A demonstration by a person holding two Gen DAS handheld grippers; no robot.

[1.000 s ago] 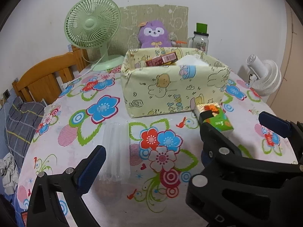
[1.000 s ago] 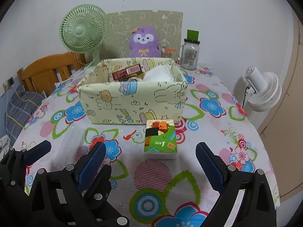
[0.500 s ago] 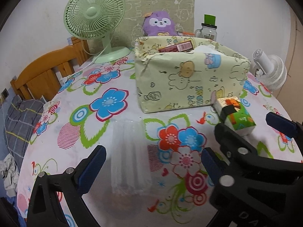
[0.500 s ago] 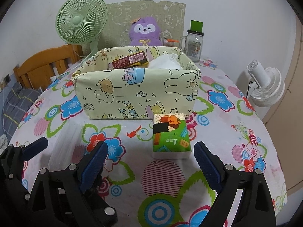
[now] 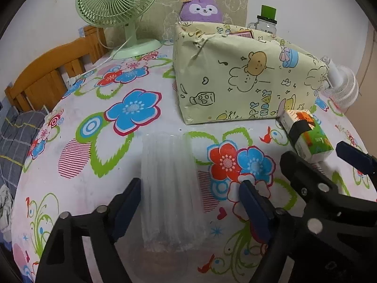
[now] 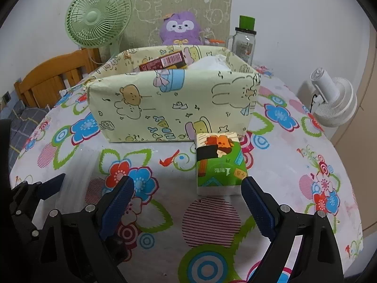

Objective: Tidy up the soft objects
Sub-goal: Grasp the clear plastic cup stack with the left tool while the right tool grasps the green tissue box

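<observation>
Flower-printed tabletop (image 5: 70, 188) fills more of both views than a second ago. Left tool (image 5: 189, 202) now lower and nearer, straddling a clear ribbed plastic pack (image 5: 169, 188), jaws closing, left pad at its edge, right pad still apart. Right tool (image 6: 187, 197) spread wide, just short of the green tissue packet (image 6: 219, 165) lying before the cartoon-printed storage box (image 6: 174, 103).

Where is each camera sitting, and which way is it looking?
Left wrist view: on the left gripper, looking down over its closing jaws at the clear packet between them; right gripper shows too.
Right wrist view: on the right gripper, facing the tissue pack.
Both show the yellow box and green fan.
</observation>
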